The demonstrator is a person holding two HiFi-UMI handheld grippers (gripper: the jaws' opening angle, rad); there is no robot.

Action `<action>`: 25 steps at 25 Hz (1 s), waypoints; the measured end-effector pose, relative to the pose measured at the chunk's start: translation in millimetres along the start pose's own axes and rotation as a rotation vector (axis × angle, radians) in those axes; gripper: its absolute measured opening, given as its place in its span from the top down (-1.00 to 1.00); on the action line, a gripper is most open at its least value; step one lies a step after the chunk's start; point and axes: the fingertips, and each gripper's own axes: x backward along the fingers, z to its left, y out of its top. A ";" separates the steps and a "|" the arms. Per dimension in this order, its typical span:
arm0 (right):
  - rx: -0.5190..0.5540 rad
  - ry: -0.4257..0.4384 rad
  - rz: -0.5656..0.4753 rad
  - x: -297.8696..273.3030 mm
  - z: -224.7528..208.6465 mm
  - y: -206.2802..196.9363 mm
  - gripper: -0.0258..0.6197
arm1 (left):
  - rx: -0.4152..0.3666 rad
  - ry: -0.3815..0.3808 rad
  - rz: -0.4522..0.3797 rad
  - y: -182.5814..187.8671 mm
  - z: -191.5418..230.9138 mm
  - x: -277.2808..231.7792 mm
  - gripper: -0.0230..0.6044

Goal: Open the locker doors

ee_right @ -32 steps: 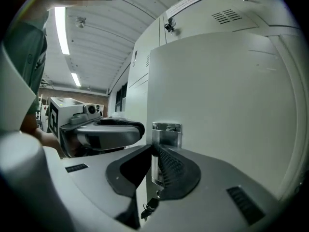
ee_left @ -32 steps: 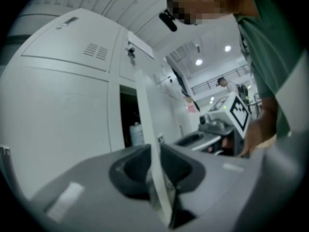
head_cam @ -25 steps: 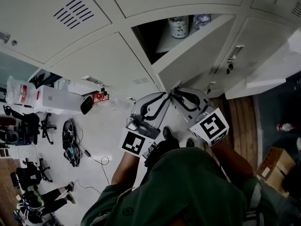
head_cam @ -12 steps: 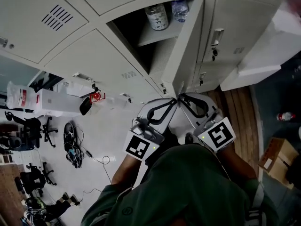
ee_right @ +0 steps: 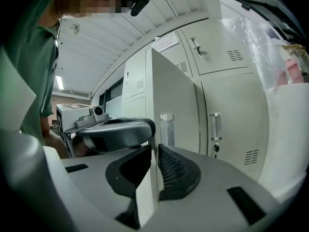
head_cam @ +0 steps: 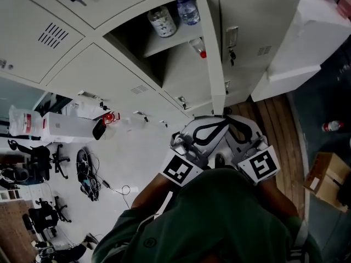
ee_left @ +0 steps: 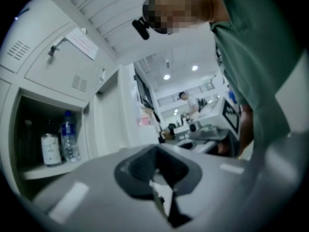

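right gripper (ee_right: 153, 158) jaws pinching locker door (ee_right: 174, 95) free edge between them | door likely swinging stiff, light | left gripper (ee_left: 155, 166) jaws sitting together

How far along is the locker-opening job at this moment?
Done: one locker door stands swung out, showing bottles inside. In hand: the right gripper has its fingers closed on that door's edge; the left gripper is shut on nothing beside it. Left: in the head view, the left-hand door and the right-hand door next to it are shut.
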 end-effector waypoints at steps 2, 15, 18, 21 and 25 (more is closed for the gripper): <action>-0.011 -0.024 0.002 9.4 -6.9 -2.1 0.81 | 0.000 -0.028 -0.009 1.7 -7.0 -11.6 0.92; -0.037 0.031 -0.051 24.2 3.7 9.7 0.81 | -0.075 0.024 0.048 15.0 -9.1 -6.5 0.92; -0.025 0.097 -0.054 5.8 19.9 11.9 0.81 | -0.119 0.112 0.084 13.5 9.9 22.7 0.92; -0.003 0.160 -0.056 -15.6 39.8 18.2 0.81 | -0.136 0.220 0.133 12.6 35.8 59.8 0.92; 0.034 0.252 -0.048 -46.1 70.1 31.5 0.81 | -0.140 0.359 0.180 18.1 71.0 117.8 0.92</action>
